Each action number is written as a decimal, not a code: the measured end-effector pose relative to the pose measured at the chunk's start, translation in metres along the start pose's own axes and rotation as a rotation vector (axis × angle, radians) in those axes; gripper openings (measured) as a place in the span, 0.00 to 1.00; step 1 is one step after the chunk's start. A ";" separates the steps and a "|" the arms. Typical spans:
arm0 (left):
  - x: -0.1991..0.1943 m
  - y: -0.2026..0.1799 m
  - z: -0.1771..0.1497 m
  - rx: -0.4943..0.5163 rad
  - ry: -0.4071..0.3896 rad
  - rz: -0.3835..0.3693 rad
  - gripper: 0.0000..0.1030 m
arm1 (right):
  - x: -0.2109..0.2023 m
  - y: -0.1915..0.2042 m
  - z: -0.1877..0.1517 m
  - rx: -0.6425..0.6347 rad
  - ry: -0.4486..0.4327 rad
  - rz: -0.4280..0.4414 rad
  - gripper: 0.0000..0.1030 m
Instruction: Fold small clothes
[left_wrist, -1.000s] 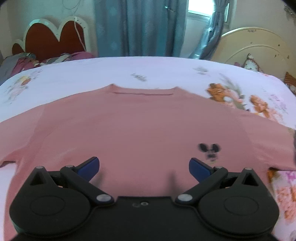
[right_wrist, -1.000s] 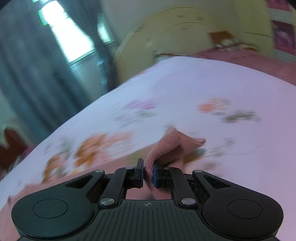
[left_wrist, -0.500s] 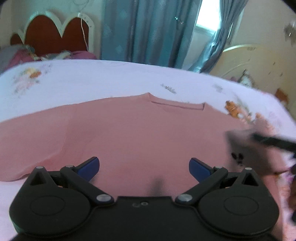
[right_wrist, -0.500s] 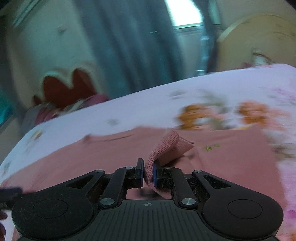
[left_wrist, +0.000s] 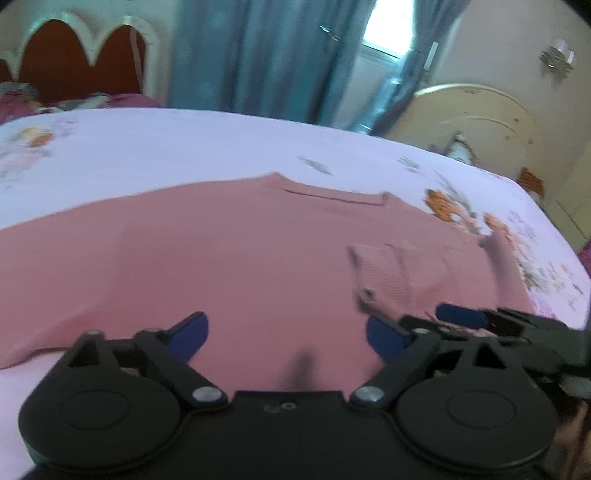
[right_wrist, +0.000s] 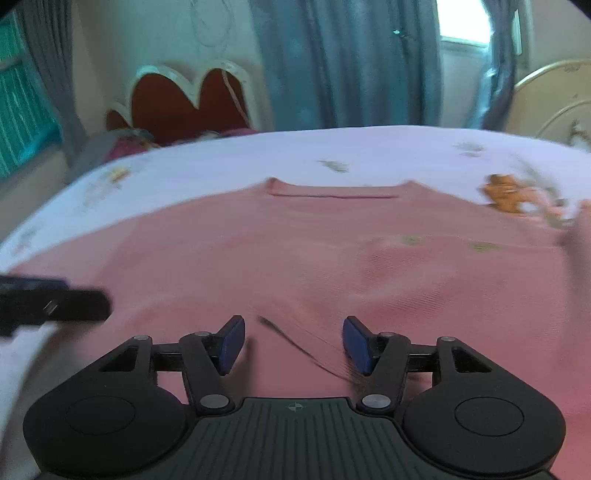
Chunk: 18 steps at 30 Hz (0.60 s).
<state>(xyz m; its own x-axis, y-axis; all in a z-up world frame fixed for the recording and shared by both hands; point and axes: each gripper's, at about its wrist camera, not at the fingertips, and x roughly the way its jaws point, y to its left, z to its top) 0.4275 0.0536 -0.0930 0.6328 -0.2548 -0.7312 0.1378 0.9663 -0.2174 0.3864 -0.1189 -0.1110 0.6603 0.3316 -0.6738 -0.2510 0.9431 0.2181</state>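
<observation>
Pink sweater (right_wrist: 280, 258) spread flat on the bed (right_wrist: 369, 151), right sleeve (left_wrist: 424, 269) folded inward over the body, right gripper (right_wrist: 293, 343) jaws just opened, empty, left gripper (left_wrist: 284, 332) jaws apart, narrowing, empty above the hem

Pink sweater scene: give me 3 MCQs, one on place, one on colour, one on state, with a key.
1. Where does the pink sweater lie?
A. on the floral bedsheet
B. on a chair
C. on the floor

2. What colour are the pads of the right gripper?
A. red
B. blue
C. white

3. How does the sweater's right sleeve lie?
A. spread out sideways
B. hanging off the bed
C. folded in over the body

Key: 1 A, sheet shows all round the sweater; 2 B, both pads show blue; 3 C, the cuff rests on the sweater's front, right jaws just opened, nothing between them.
</observation>
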 end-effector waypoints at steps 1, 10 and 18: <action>0.011 -0.007 0.002 -0.005 0.012 -0.041 0.75 | -0.008 -0.014 -0.002 0.021 -0.001 -0.004 0.53; 0.097 -0.050 0.014 -0.108 0.127 -0.189 0.28 | -0.063 -0.114 -0.023 0.209 0.068 -0.141 0.22; 0.084 -0.054 0.035 -0.095 -0.014 -0.230 0.06 | -0.090 -0.165 -0.036 0.316 0.047 -0.216 0.22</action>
<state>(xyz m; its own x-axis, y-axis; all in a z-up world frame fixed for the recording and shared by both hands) 0.5000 -0.0187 -0.1207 0.6035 -0.4661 -0.6470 0.2072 0.8752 -0.4372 0.3432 -0.3057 -0.1118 0.6389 0.1295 -0.7583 0.1262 0.9547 0.2694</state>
